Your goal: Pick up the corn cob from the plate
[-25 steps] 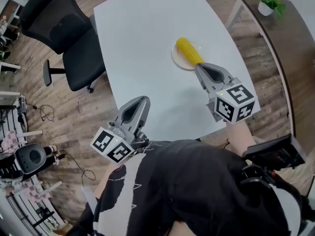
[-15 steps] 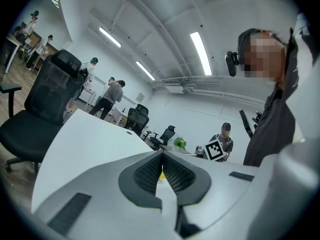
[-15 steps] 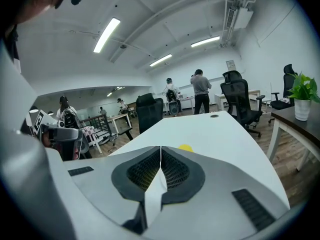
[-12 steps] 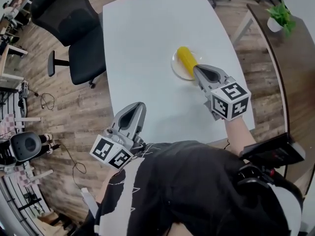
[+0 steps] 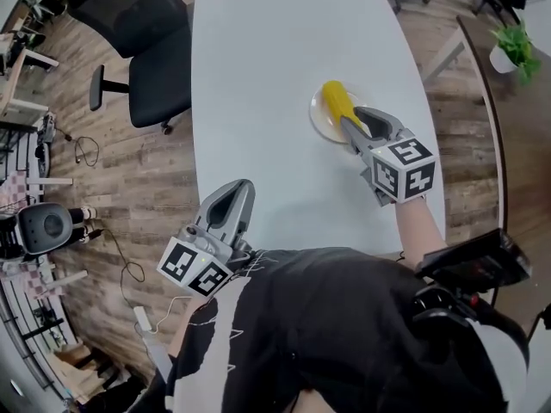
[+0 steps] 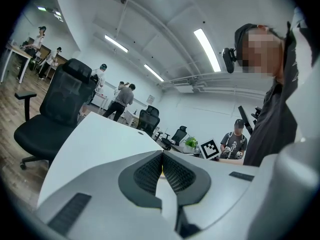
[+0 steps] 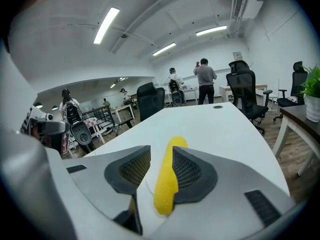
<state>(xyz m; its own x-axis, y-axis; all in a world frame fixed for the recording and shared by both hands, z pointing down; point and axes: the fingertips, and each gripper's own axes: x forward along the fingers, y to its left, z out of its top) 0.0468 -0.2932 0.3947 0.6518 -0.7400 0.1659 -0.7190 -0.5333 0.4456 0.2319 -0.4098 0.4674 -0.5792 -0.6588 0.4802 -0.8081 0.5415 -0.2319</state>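
The round white plate (image 5: 319, 120) is sitting on the long white table (image 5: 258, 67), and it is holding one thing: the yellow corn cob (image 5: 337, 101), lying lengthwise across the plate with its far end poking just past the far rim.

The right gripper (image 5: 355, 117) is reaching in over the near side of the plate, pointing along the cob. Its jaws are standing about half open and have just been opening. The cob's near end is running up between the two ribbed pads. It is lying close against the right-hand pad, with a clear gap on the other side, so nothing is being squeezed.

The left gripper (image 5: 240, 185) is hanging well back from the plate, at the table's near edge. Its jaws are closed together with nothing between them.

The black office chair (image 5: 142, 46) is standing off the table's left side, well apart from the plate.

Compared with a second ago, the right gripper was closed then, with its tips just short of the plate's near rim. Now it is lower, further in and straddling the cob. The cob is lying on the plate as before, and the left gripper is holding its spot.
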